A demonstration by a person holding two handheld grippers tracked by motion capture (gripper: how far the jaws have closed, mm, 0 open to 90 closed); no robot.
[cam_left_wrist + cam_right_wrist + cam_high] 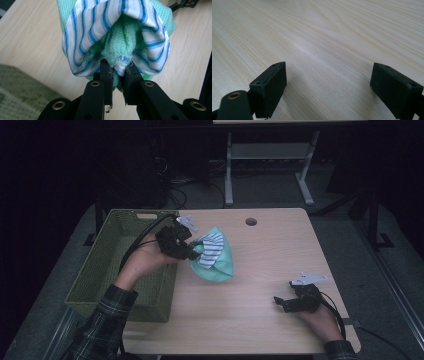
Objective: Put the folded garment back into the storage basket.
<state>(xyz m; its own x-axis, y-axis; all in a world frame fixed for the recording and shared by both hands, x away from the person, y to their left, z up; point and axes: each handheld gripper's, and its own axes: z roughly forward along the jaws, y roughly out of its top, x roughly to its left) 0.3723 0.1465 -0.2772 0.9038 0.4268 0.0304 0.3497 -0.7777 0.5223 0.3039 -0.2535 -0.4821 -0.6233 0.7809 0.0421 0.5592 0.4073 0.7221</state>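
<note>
- My table [260,270] is bare but for one cloth bundle; the green basket [107,270] at its left looks empty, so the drop is left
- The striped-and-green cloths [215,252] hang just right of the basket
- My left gripper [192,251] pinches their edge; my right gripper [280,303] rests spread, near right

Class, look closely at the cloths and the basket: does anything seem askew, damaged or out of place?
Slightly: the left gripper pinches a green cloth and a blue-striped cloth bunched together, and the pinched hem looks frayed. The green basket and table look orderly.
</note>
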